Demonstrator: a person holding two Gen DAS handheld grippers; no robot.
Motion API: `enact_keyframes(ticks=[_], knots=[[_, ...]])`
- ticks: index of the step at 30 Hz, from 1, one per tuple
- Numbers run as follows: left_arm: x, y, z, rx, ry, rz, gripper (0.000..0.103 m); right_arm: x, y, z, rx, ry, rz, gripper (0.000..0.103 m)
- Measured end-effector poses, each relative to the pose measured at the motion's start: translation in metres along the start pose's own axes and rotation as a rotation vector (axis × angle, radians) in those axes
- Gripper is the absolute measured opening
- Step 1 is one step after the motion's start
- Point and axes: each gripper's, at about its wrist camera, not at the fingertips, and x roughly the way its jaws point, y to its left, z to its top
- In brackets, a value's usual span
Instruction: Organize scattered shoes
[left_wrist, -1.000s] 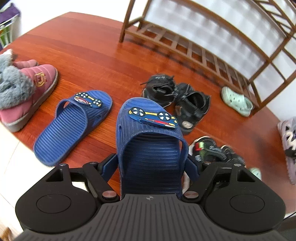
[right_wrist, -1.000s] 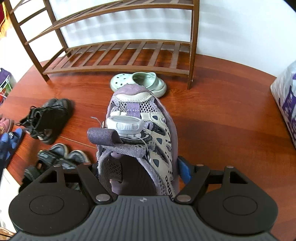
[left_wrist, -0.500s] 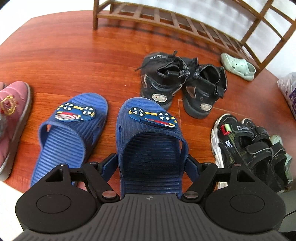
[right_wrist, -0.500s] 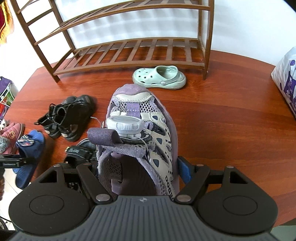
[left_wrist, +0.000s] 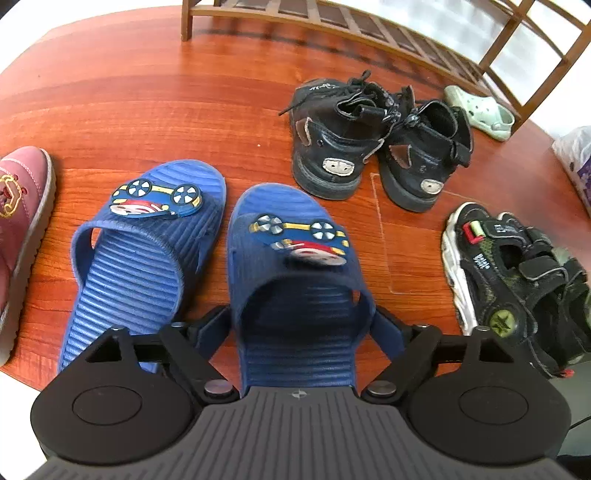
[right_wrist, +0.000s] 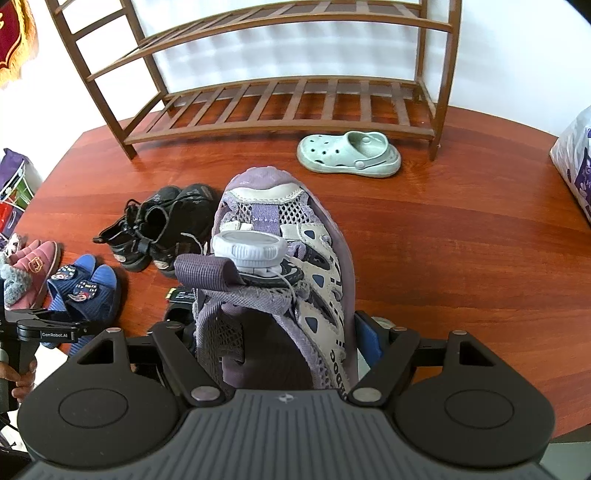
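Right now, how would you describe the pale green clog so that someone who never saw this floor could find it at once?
Look at the wooden shoe rack against the white wall. On the red-brown floor just in front of its lowest shelf, near the right-hand leg, lies the clog, alone. It is the only pale green shoe, with round holes over the toe, while the other shoes nearby are black, blue, pink or purple.

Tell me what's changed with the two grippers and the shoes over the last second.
The left gripper brought its blue slipper down beside the matching slipper on the floor; its jaws have just been opening, the slipper between them. The right gripper carried the purple sneaker sideways, the green clog sliding right in its view. Its grip on the sneaker is unchanged.
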Motion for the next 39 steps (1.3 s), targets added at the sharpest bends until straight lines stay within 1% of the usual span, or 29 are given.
enact_keyframes(ticks=[5, 8, 11, 19, 26, 34, 39], knots=[[-0.019, -0.003, -0.004, 0.013, -0.021, -0.025, 0.088, 0.000, 0.023, -0.002, -0.021, -0.003, 0.011, 0.081], [-0.038, -0.003, -0.008, 0.015, -0.033, -0.039, 0.088, 0.000, 0.034, -0.002, -0.034, -0.002, 0.013, 0.081], [-0.055, -0.001, -0.010, 0.014, -0.047, -0.047, 0.088, 0.003, 0.055, -0.002, -0.054, -0.003, 0.025, 0.081], [-0.116, 0.012, -0.017, -0.040, -0.085, -0.048, 0.088, 0.009, 0.106, 0.000, -0.111, -0.011, 0.070, 0.081], [-0.154, 0.017, -0.021, -0.037, -0.116, -0.011, 0.088, 0.018, 0.145, 0.003, -0.175, -0.002, 0.117, 0.081], [-0.184, 0.034, -0.029, -0.099, -0.169, 0.041, 0.089, 0.033, 0.194, 0.008, -0.286, 0.026, 0.189, 0.081], [-0.199, 0.052, -0.035, -0.146, -0.195, 0.076, 0.089, 0.048, 0.227, 0.017, -0.358, 0.046, 0.230, 0.081]])
